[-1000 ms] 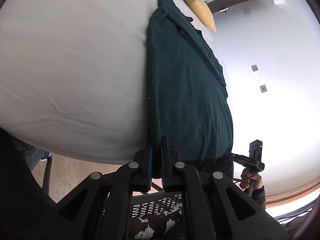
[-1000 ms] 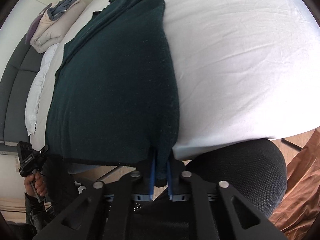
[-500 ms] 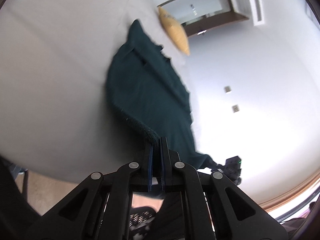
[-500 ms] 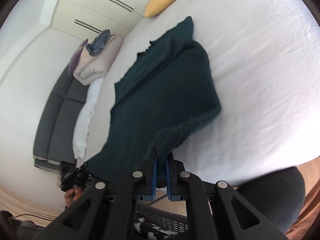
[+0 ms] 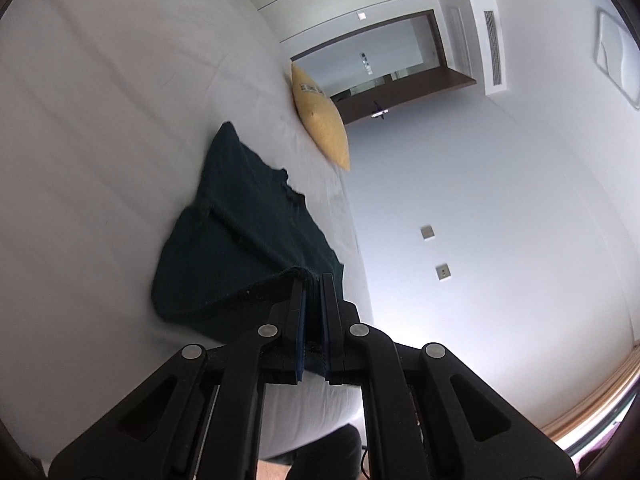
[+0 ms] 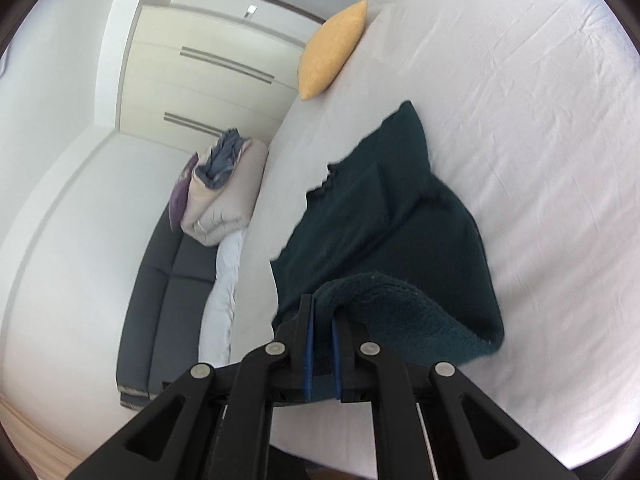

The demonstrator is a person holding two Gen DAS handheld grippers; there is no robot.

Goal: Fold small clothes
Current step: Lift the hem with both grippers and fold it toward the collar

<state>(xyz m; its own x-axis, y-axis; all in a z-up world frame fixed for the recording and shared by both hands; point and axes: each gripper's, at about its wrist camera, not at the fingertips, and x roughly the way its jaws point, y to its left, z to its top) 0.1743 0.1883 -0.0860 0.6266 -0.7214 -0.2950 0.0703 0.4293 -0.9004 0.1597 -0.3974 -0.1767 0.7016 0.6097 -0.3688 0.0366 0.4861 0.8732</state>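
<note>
The left gripper [image 5: 313, 280] is clamped on one corner of the dark green sweater's [image 5: 248, 240] near hem, and the right gripper [image 6: 322, 300] pinches the other corner, both lifted off the white bed [image 6: 540, 160]. The rest of the sweater lies flat on the sheet, short of the yellow pillow [image 6: 332, 48].

A yellow cushion [image 6: 332, 50] lies at the white bed's [image 6: 540, 140] far edge; folded bedding [image 6: 224, 196] sits on a grey sofa [image 6: 168, 292].
</note>
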